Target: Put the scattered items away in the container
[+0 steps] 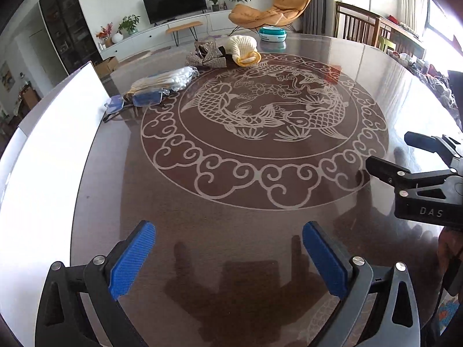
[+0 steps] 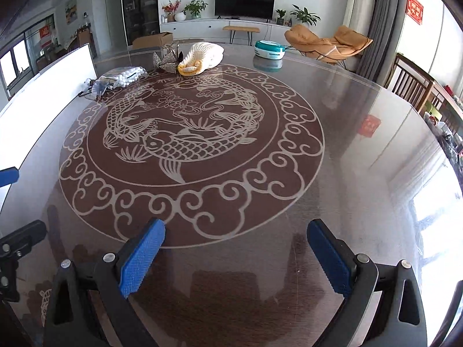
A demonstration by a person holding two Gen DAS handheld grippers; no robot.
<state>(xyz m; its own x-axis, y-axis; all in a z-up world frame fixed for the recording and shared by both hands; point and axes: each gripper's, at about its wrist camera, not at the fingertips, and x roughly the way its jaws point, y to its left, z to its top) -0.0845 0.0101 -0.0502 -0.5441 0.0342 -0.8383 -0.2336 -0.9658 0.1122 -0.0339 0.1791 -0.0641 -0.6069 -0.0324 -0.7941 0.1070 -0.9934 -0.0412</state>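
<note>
Left gripper (image 1: 228, 256), right gripper (image 2: 235, 256): fingers spread, empty. Counter (image 2: 332, 173): glove (image 2: 202, 56), bow (image 2: 167, 60), cotton swabs (image 2: 124, 76) loose at 11 o'clock; teal container (image 2: 269, 49) at 12. Nothing tidied yet.

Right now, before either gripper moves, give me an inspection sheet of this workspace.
Surface: glossy round brown table with carp pattern, bare near both grippers.
Job's things: clear bag of cotton swabs, patterned fabric bow, cream and yellow knitted hat, clustered at the far left; white and teal round lidded container apart, far edge.
Clutter: white board on the left edge.
Grippers: left gripper and right gripper open, empty.
Cables: nothing seen.
Surroundings: television, orange lounge chair, plants.
</note>
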